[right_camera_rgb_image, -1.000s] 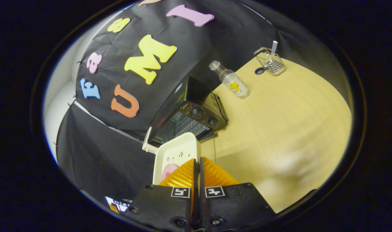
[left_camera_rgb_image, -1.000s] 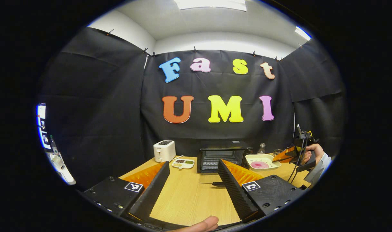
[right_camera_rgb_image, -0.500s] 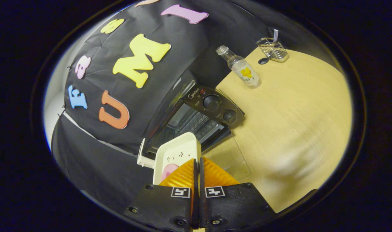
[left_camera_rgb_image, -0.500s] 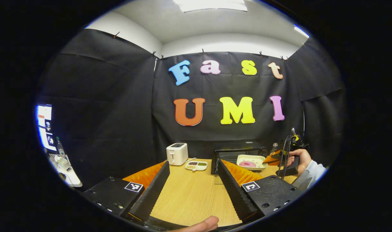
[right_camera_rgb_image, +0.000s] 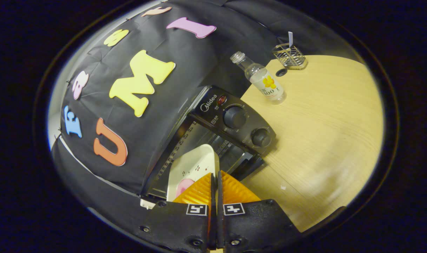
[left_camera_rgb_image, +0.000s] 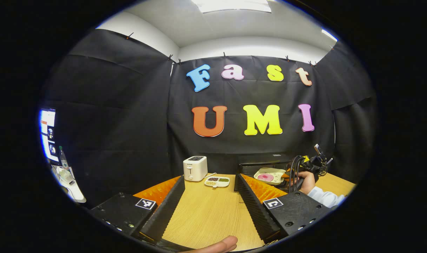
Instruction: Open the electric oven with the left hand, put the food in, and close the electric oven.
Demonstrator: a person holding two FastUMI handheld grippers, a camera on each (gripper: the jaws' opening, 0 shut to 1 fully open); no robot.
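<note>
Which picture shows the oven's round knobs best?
The right gripper view: the oven is close, and its two knobs face the camera. In the left gripper view the oven is small, far off and dark; knobs can't be made out.

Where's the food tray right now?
In the right gripper view the food tray sits in the right claw, its far end at the open electric oven mouth, left of the knobs.

Claw (right_camera_rgb_image: 215, 175) hides tray's (right_camera_rgb_image: 190, 167) near end.
</note>
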